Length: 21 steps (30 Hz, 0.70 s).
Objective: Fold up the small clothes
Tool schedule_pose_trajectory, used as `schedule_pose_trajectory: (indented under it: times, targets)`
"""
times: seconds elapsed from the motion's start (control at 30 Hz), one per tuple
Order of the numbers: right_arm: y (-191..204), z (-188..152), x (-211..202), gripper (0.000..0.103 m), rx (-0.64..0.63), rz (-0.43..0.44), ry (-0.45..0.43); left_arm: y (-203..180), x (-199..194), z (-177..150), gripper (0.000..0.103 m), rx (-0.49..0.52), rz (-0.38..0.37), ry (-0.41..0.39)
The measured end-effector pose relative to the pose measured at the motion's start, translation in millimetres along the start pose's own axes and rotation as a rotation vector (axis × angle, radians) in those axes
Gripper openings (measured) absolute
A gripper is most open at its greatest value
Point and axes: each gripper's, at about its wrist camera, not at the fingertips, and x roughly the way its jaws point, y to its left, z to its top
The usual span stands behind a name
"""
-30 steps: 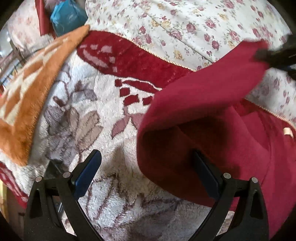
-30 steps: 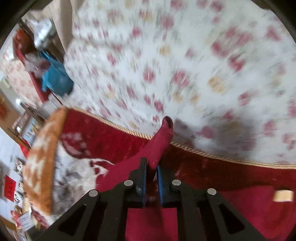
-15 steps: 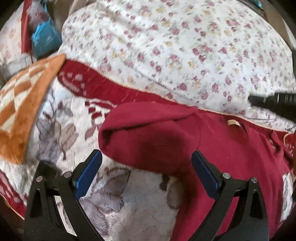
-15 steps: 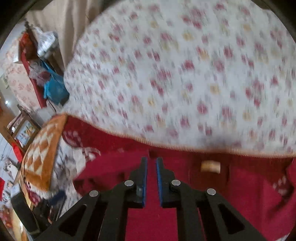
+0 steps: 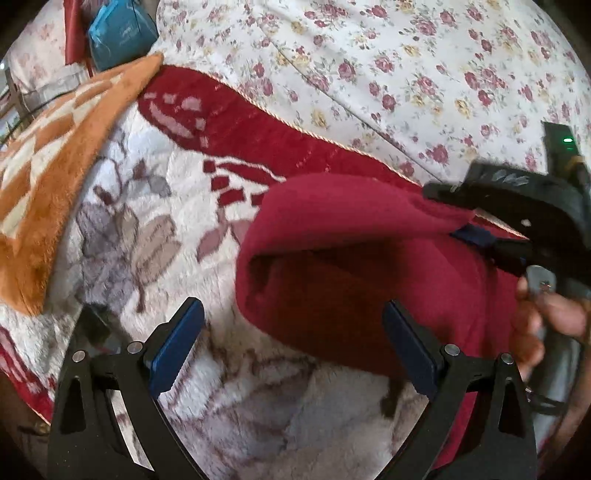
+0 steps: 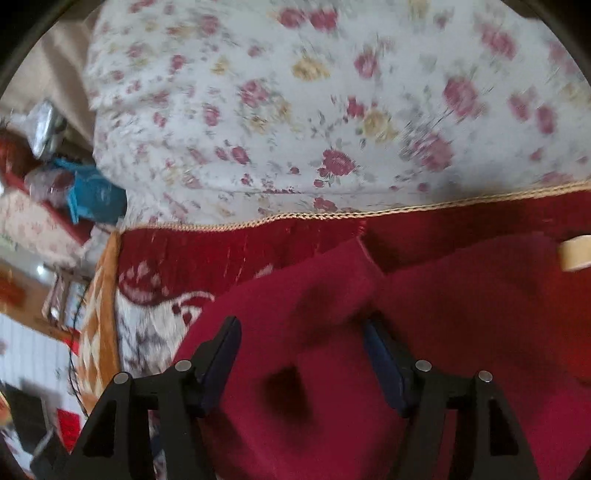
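In the left wrist view the left gripper (image 5: 293, 338) stands with its jaws spread wide and nothing between them, its blue pads (image 5: 177, 341) poised above a plush blanket (image 5: 236, 387) patterned with grey and brown leaves on white. Its right finger sits just over the near edge of the dark red garment (image 5: 354, 273), which lies on the blanket with one part doubled back over itself so that a rounded fold faces left. At the right edge of that view a hand (image 5: 546, 325) grips the handle of the right gripper (image 5: 476, 218), whose tip is at the top layer of the fold; seen from its own wrist camera, the right gripper (image 6: 301, 354) has its jaws well apart with the red cloth lying loose between and under them, not pinched. Farther left an orange checked blanket (image 5: 48, 177) overlaps the plush one. Beyond the blanket's deep red border (image 5: 236, 122) spreads a rose-print sheet (image 5: 406, 66), and a blue bag (image 5: 118, 33) lies at the far left.
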Motion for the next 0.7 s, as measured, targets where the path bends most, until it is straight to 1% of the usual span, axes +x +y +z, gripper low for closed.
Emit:
schedule_pose_trajectory:
  times: [0.03, 0.07, 0.13, 0.2, 0.23, 0.3, 0.33, 0.4, 0.43, 0.5, 0.6, 0.67, 0.7]
  targets:
    - [-1, 3, 6, 0.044, 0.004, 0.002, 0.001, 0, 1, 2, 0.098, -0.004, 0.002, -0.002]
    - [0, 7, 15, 0.024, -0.002, -0.013, 0.002, 1, 1, 3, 0.098, -0.013, -0.008, -0.001]
    - [0, 9, 23, 0.013, -0.019, -0.048, -0.006, 4, -3, 6, 0.098, -0.031, -0.051, -0.008]
    - [1, 8, 17, 0.010, -0.039, -0.034, -0.021, 8, -14, 7, 0.098, -0.055, -0.105, -0.045]
    - [3, 7, 8, 0.009, -0.059, -0.029, -0.037, 12, -25, 8, 0.098, -0.079, -0.165, -0.090]
    - [5, 6, -20, 0.009, -0.095, -0.009, -0.080, 17, -41, 8, 0.098, -0.109, -0.241, -0.154]
    - [5, 5, -43, 0.009, -0.106, 0.017, -0.108, 19, -46, 7, 0.098, -0.114, -0.258, -0.176]
    - [1, 3, -80, 0.009, -0.124, 0.034, -0.150, 21, -54, 5, 0.098, -0.118, -0.271, -0.202]
    - [-2, 3, -95, 0.009, -0.132, 0.031, -0.166, 21, -55, 5, 0.098, -0.120, -0.277, -0.201]
    - [-12, -3, -133, 0.009, -0.151, 0.012, -0.201, 21, -57, 2, 0.098, -0.125, -0.318, -0.192]
    - [-33, -14, -183, 0.009, -0.176, -0.052, -0.250, 16, -61, -1, 0.098, -0.097, -0.345, -0.181]
    - [-53, -26, -211, 0.009, -0.172, -0.105, -0.272, 6, -63, -5, 0.098, -0.033, -0.352, -0.169]
    - [-60, -30, -219, 0.009, -0.170, -0.131, -0.279, -3, -62, -6, 0.098, 0.021, -0.337, -0.153]
